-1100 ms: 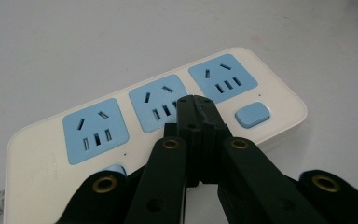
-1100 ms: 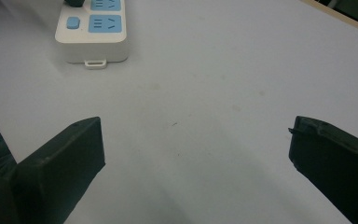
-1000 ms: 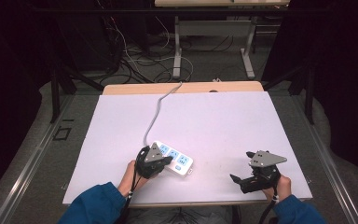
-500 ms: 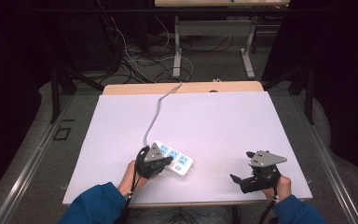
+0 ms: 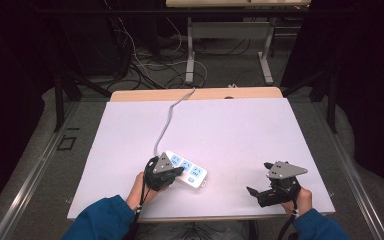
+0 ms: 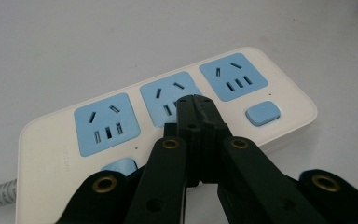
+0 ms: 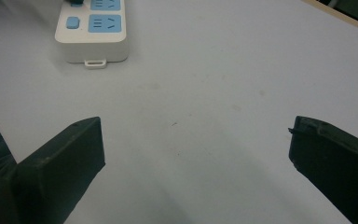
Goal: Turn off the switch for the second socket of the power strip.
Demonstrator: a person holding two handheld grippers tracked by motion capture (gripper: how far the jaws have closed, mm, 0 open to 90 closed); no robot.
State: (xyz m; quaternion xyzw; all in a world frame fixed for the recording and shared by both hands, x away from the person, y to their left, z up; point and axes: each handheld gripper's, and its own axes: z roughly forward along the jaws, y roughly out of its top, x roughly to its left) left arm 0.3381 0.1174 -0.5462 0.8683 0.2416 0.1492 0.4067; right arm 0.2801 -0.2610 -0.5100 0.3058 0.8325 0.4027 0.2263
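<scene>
On the white bench (image 5: 230, 130) a white power strip (image 5: 187, 170) with three blue sockets lies near the front edge, left of centre, its grey cord (image 5: 167, 120) running away toward the far edge. The left hand-held gripper (image 6: 195, 103) has its jaws pressed together with nothing between them, the tips poised over the middle socket (image 6: 168, 95) of the strip, though I cannot tell whether they touch it. The right hand-held gripper (image 5: 254, 192) sits well apart from the strip at the front right, jaws spread wide over bare bench.
</scene>
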